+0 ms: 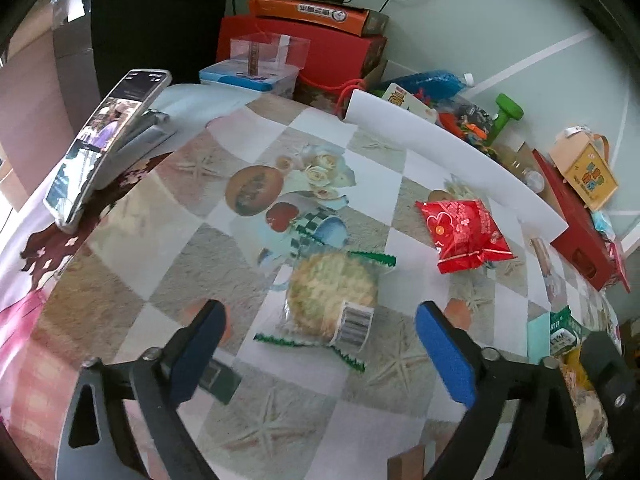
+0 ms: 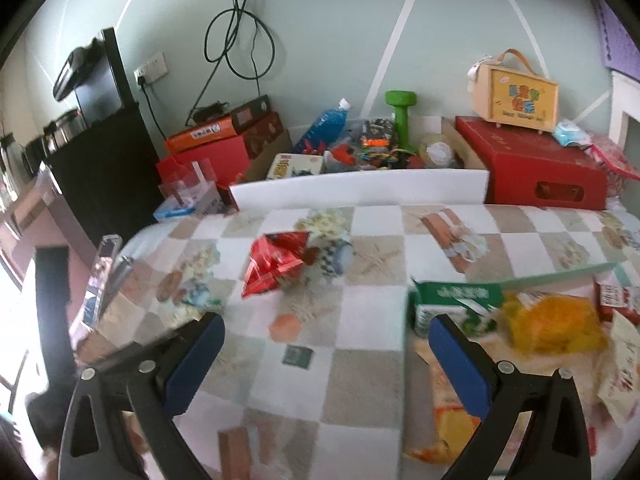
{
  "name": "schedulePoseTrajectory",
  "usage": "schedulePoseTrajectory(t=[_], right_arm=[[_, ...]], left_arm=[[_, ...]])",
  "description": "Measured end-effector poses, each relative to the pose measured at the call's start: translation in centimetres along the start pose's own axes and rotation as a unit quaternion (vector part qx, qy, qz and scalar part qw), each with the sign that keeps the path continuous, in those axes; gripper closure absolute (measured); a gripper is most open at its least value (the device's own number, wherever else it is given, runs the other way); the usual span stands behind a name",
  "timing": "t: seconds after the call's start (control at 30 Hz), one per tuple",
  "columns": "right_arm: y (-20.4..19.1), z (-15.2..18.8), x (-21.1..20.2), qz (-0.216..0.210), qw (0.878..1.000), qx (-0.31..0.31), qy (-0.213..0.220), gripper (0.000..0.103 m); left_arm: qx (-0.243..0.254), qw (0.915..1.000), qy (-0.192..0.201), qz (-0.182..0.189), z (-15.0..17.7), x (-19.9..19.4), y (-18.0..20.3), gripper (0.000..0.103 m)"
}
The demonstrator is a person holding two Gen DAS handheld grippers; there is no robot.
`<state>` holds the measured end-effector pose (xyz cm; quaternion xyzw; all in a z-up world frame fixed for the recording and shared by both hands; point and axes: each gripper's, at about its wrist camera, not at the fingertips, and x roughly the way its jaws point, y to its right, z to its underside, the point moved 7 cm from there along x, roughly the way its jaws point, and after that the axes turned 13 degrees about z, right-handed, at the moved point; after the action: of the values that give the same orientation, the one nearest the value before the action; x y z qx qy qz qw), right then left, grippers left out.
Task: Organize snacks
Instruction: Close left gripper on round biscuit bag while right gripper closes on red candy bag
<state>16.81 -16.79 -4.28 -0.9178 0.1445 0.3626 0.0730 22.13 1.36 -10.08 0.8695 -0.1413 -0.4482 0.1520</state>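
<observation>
A round biscuit in a clear packet with green zigzag ends (image 1: 332, 296) lies on the checked tablecloth (image 1: 192, 240). My left gripper (image 1: 320, 312) hangs just over its near end, jaws wide to either side, the blue pads (image 1: 444, 352) clear of it. Farther right lies a red snack packet (image 1: 464, 232), which also shows in the right wrist view (image 2: 276, 264). My right gripper (image 2: 328, 320) is open over bare cloth, with nothing between its fingers. Beside its right finger a pale box (image 2: 405, 360) holds a green packet (image 2: 460, 300), a yellow packet (image 2: 556, 320) and an orange one (image 2: 452, 420).
A small dark green sachet (image 2: 297, 356) lies near the front. A phone on a stand (image 1: 100, 148) stands at the table's left edge. A white board (image 1: 440, 144) walls the back, with red boxes (image 2: 540, 164), a green dumbbell (image 2: 400, 120) and clutter behind it.
</observation>
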Motion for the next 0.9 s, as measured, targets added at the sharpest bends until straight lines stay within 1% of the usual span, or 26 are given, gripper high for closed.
schedulePoseTrajectory(t=[0.1, 0.2, 0.23, 0.3, 0.47, 0.53, 0.77, 0.87, 0.9], right_arm=[[-0.9, -0.7, 1.0, -0.012, 1.000, 0.002, -0.006, 0.000], [-1.8, -1.4, 1.9, -0.025, 1.000, 0.002, -0.008, 0.000], [-2.0, -1.6, 2.1, -0.027, 1.000, 0.001, -0.008, 0.000], [-2.5, -2.1, 2.7, -0.029, 1.000, 0.001, -0.004, 0.000], [-3.4, -2.9, 4.2, -0.032, 0.999, 0.008, -0.002, 0.000], [-3.6, -3.2, 4.7, -0.034, 0.999, 0.011, 0.001, 0.000], [-4.9, -3.3, 6.5, -0.046, 0.999, 0.011, 0.006, 0.000], [-5.3, -2.8, 7.3, -0.042, 0.999, 0.006, 0.003, 0.004], [-5.4, -2.6, 7.6, -0.042, 0.999, 0.004, 0.000, 0.007]], left_arm=[[0.002, 1.0000, -0.005, 0.006, -0.1, 0.6, 0.1, 0.015], [0.001, 0.9999, -0.008, 0.010, -0.2, 1.1, 0.0, 0.017], [0.002, 0.9999, -0.008, 0.009, -0.3, 1.2, -0.1, 0.024], [0.001, 0.9999, -0.010, 0.005, -0.4, 1.4, -0.4, 0.034], [0.012, 0.9998, -0.014, 0.005, -0.7, 1.7, -0.4, 0.035], [0.023, 0.9995, -0.019, 0.006, -0.8, 1.8, -0.1, 0.035], [0.037, 0.9992, -0.016, -0.009, -1.2, 2.5, -0.1, 0.039], [0.039, 0.9990, -0.014, -0.014, -1.4, 2.6, -0.2, 0.039], [0.041, 0.9989, -0.014, -0.016, -1.5, 2.7, -0.2, 0.039]])
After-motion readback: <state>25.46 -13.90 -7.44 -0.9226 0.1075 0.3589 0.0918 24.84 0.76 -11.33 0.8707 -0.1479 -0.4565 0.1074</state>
